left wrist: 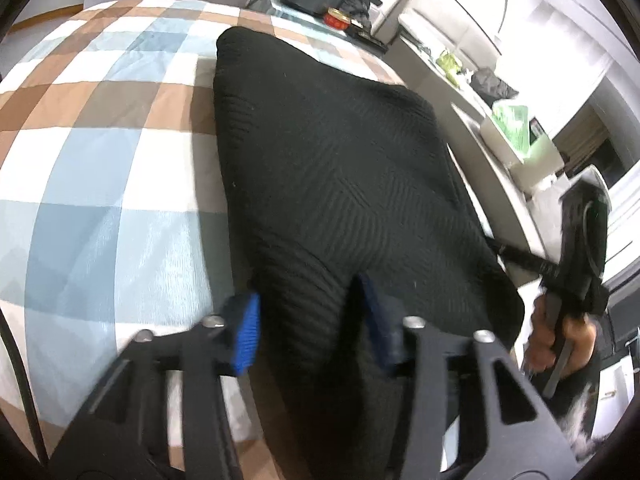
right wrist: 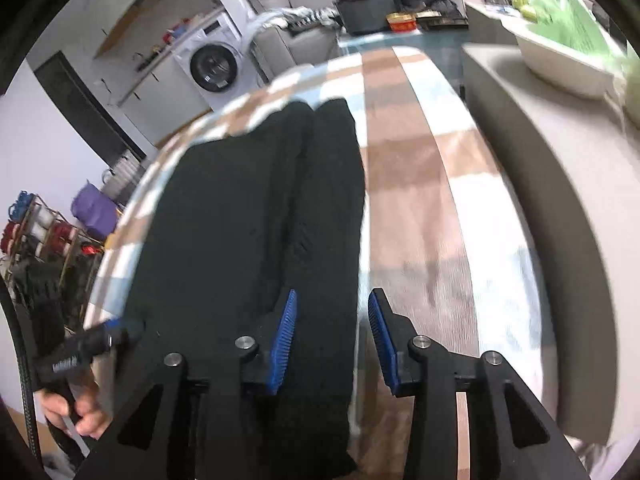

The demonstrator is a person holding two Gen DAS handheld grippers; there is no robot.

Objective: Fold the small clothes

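Black knit garment [right wrist: 256, 216] lies lengthwise, away from tongs [right wrist: 332, 344].

One black knitted garment [left wrist: 340, 184] is seen on one checked cloth [left wrist: 100, 128]. Two grippers are counted, the left gripper [left wrist: 308, 332] and the right gripper [right wrist: 332, 344]. One washing machine [right wrist: 212, 66] and one red tin [left wrist: 338, 19] are seen.

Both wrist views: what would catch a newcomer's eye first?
The black ribbed garment fills the middle, lying on the blue, brown and white checked cloth. The left gripper has blue fingers astride its near edge. A washing machine stands behind.
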